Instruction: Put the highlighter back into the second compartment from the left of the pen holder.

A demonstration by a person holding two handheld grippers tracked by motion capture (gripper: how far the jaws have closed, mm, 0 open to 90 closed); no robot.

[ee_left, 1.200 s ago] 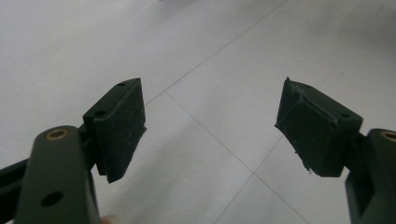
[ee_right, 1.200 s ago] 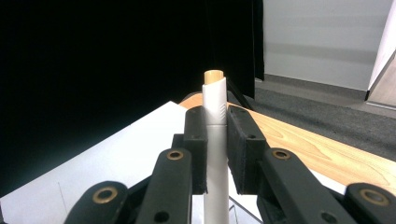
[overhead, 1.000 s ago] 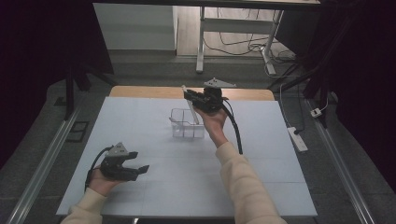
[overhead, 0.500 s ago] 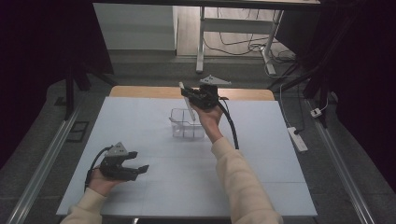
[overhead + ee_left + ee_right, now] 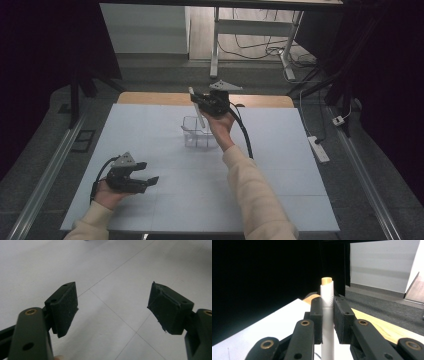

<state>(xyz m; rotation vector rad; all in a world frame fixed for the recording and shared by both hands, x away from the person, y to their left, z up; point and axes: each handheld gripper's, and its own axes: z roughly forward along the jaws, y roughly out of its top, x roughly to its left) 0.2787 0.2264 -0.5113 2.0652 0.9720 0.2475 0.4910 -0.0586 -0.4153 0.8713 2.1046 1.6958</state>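
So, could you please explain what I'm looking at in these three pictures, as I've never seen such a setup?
A person holds hand-operated tongs in each hand. One camera looks down from above; the other two ride on the tongs and look along their jaws. On the white table stands a clear plastic container. The right tongs are raised over it, shut on a white pen-like stick with a tan tip, held roughly upright. The left tongs rest low near the table's front, jaws wide open and holding nothing.

Left gripper (image 5: 113, 311) jaws spread wide apart, nothing between them. Black pads (image 5: 66, 307) face each other. White table (image 5: 110, 272) below, thin seam lines crossing it, running near to far.
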